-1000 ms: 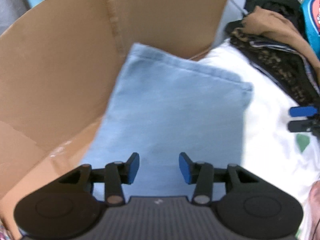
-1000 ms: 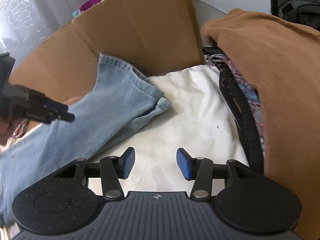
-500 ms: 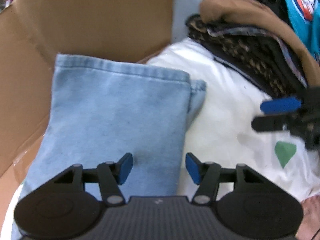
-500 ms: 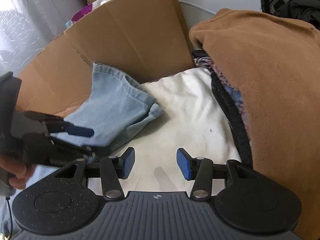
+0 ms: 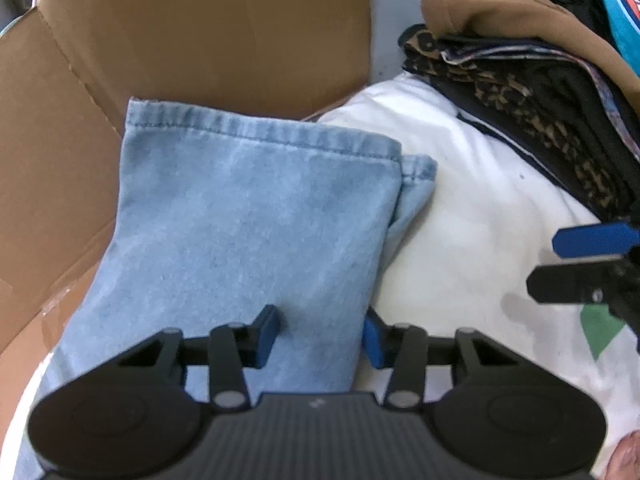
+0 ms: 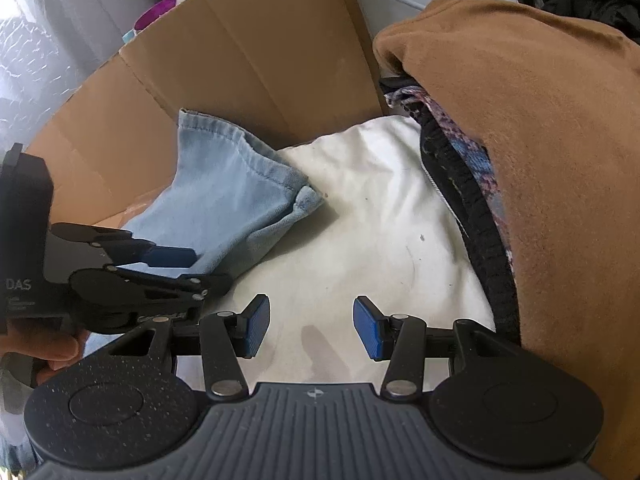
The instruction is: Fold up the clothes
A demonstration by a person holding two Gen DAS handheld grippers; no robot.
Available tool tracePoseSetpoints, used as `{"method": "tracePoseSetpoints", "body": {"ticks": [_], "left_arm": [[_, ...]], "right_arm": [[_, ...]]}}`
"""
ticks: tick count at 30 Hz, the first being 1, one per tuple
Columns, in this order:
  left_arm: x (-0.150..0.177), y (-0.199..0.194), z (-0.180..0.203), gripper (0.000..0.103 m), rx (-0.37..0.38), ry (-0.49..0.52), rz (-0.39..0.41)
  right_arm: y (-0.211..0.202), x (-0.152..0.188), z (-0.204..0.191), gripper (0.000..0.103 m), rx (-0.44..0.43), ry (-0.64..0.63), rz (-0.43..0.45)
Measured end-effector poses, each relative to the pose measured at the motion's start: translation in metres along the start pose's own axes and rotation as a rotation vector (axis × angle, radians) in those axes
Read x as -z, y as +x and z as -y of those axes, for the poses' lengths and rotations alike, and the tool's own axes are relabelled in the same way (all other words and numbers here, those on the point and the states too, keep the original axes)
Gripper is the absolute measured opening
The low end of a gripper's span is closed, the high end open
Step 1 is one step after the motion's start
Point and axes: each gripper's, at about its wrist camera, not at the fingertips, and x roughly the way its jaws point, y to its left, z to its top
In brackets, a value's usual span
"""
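Light blue jeans (image 5: 248, 216) lie flat, one leg on the other, half on a white cloth (image 5: 460, 208) and half on a cardboard flap. My left gripper (image 5: 320, 336) points steeply down at the near right edge of the jeans. Its jaws are closing with a strip of denim between the blue pads, which do not visibly pinch it. The right wrist view shows that gripper (image 6: 188, 270) from the side at the jeans (image 6: 224, 200). My right gripper (image 6: 310, 328) hangs open over the white cloth (image 6: 380, 220), nothing between its fingers; it also shows at the edge (image 5: 544, 264).
A cardboard box (image 5: 200, 40) stands behind and left of the jeans. On the right rises a pile of clothes: a brown garment (image 6: 540, 120), dark and patterned pieces (image 5: 500, 84). A person's hand (image 6: 44, 344) holds the left gripper.
My left gripper has slid right along the jeans to their right edge and come lower. Its jaws spread wider, then narrowed again. The right gripper has kept still.
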Motion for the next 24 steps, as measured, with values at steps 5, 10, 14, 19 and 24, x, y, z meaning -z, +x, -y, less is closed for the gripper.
{"method": "tracePoseSetpoints", "body": {"ticks": [5, 10, 14, 19, 24], "left_arm": [[0.004, -0.005, 0.004, 0.025, -0.01, -0.006, 0.04], [0.002, -0.013, 0.0, 0.013, -0.003, -0.045, 0.05], [-0.001, -0.017, -0.009, 0.01, 0.027, -0.07, 0.046], [-0.003, -0.024, -0.019, 0.009, 0.059, -0.102, 0.045], [-0.007, -0.029, -0.026, 0.009, 0.086, -0.132, 0.044]], "right_arm": [[-0.004, 0.003, 0.003, 0.053, 0.005, 0.0, -0.001], [-0.002, 0.002, 0.008, 0.053, 0.002, 0.014, -0.001], [0.006, -0.006, 0.004, 0.053, -0.014, 0.022, 0.007], [0.02, -0.022, -0.005, 0.053, -0.035, 0.019, 0.022], [0.034, -0.035, -0.015, 0.053, -0.034, -0.01, 0.042]]}}
